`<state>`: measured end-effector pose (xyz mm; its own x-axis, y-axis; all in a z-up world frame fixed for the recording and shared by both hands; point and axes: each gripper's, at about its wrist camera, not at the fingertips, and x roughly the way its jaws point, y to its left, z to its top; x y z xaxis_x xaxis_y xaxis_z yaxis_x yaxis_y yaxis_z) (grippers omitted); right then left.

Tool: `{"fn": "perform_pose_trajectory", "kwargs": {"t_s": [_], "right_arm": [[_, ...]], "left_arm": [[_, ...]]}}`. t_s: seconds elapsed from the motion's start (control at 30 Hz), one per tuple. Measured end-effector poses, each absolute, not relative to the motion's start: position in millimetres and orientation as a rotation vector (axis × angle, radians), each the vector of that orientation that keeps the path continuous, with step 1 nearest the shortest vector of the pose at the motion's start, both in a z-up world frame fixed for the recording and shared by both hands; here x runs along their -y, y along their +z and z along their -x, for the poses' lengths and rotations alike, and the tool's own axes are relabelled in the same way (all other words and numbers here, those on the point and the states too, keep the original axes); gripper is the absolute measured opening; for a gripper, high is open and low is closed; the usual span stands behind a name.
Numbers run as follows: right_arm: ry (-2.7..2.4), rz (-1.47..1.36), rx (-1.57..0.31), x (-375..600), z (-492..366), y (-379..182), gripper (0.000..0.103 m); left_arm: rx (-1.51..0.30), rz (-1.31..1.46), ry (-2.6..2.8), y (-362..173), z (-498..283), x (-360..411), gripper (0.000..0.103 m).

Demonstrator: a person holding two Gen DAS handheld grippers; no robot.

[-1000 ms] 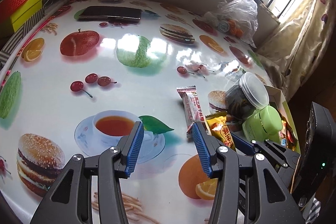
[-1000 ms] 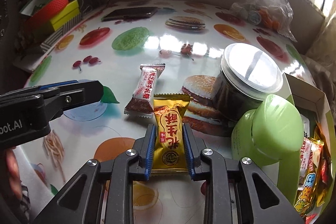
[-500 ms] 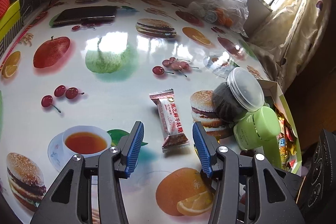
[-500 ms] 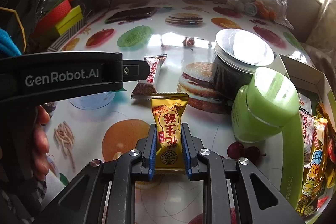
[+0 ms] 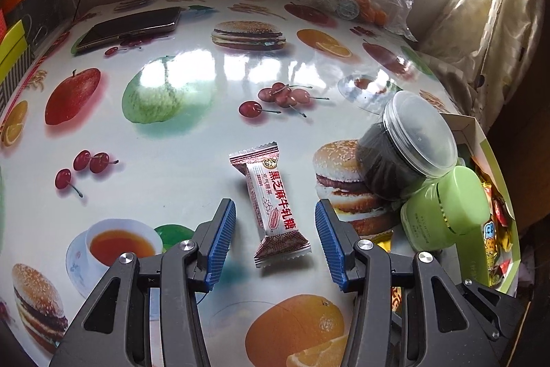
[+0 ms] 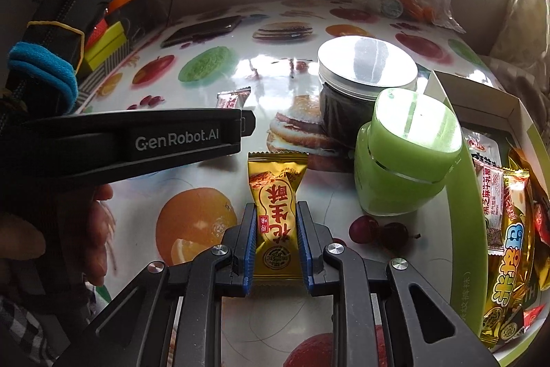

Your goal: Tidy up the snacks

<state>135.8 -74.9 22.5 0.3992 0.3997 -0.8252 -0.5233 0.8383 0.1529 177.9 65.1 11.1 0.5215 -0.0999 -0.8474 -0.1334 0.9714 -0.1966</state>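
Pinching yellow candy (image 6: 275, 222) between pressed-in blue pads: right gripper (image 6: 276, 241), above table (image 5: 192, 140) near its right edge. Left gripper (image 5: 275, 229) spread, straddling white-and-brown candy (image 5: 273, 205) lying flat on table, pads apart from wrapper. Snack box (image 6: 464, 181) at right edge, beside green jar (image 6: 402, 167).

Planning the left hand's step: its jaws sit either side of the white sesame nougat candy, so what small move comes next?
Probably lower and close the left gripper on the white candy: its jaws stand open, clear of the wrapper, which lies flat on the table.
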Motion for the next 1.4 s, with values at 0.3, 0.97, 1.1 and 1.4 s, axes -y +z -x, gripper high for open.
{"fn": "perform_pose_trajectory", "kwargs": {"t_s": [0.3, 0.97, 1.1, 1.4], "right_arm": [[0.59, 0.124, -1.001, 76, -137, 23, 0.021], [0.589, 0.129, -1.001, 76, -137, 24, 0.021], [0.594, 0.132, -1.0, 75, -135, 25, 0.02], [0.615, 0.128, -0.961, 73, -124, 38, 0.02]], "left_arm": [[-1.023, 0.236, 0.055, 11, -181, -69, 0.03], [-1.002, 0.262, 0.069, 16, -169, -76, 0.02], [-0.988, 0.265, 0.076, 21, -164, -79, 0.02], [-0.945, 0.27, 0.077, 41, -150, -83, 0.02]]}}
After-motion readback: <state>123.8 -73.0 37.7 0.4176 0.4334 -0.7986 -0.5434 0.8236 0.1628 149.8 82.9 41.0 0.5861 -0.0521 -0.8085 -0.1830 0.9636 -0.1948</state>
